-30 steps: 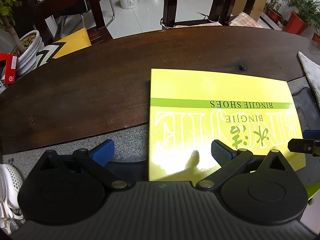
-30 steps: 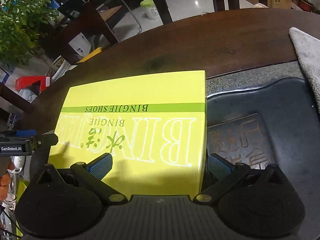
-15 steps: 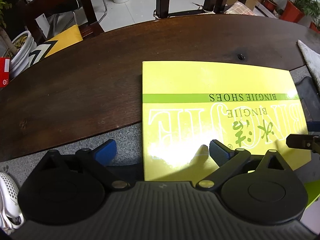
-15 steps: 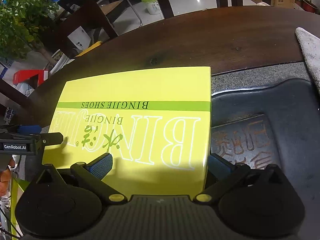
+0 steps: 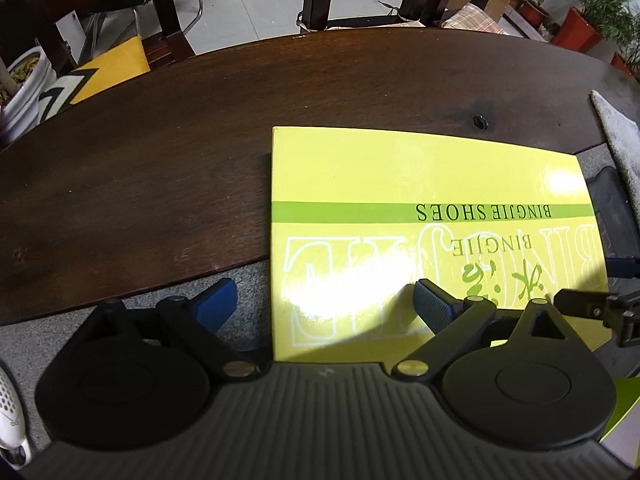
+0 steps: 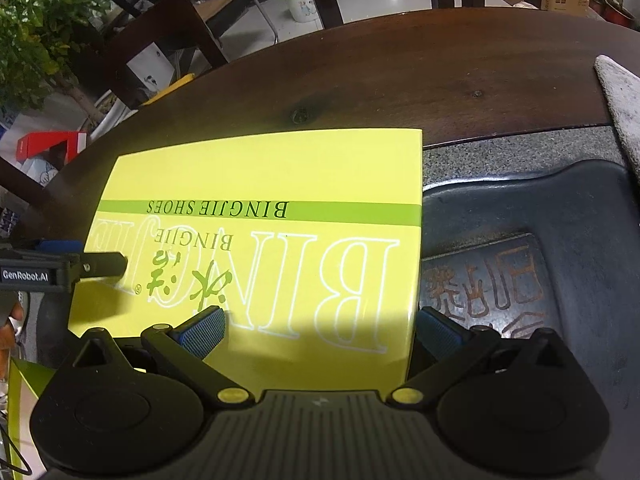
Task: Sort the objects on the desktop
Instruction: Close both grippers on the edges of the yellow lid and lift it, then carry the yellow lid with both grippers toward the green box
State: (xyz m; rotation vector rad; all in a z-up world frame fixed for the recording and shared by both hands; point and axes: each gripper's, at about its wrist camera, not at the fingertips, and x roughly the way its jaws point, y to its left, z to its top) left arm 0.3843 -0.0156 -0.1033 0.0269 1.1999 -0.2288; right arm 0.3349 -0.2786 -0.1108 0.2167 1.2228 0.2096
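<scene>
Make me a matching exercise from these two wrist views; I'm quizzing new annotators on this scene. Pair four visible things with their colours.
Things:
1. shoe box lid
2. table
3. tray
4. cloth

Colours:
A. dark brown wood
B. pale grey
C. bright yellow with a green stripe
D. black

Pairs: 1-C, 2-A, 3-D, 4-B
</scene>
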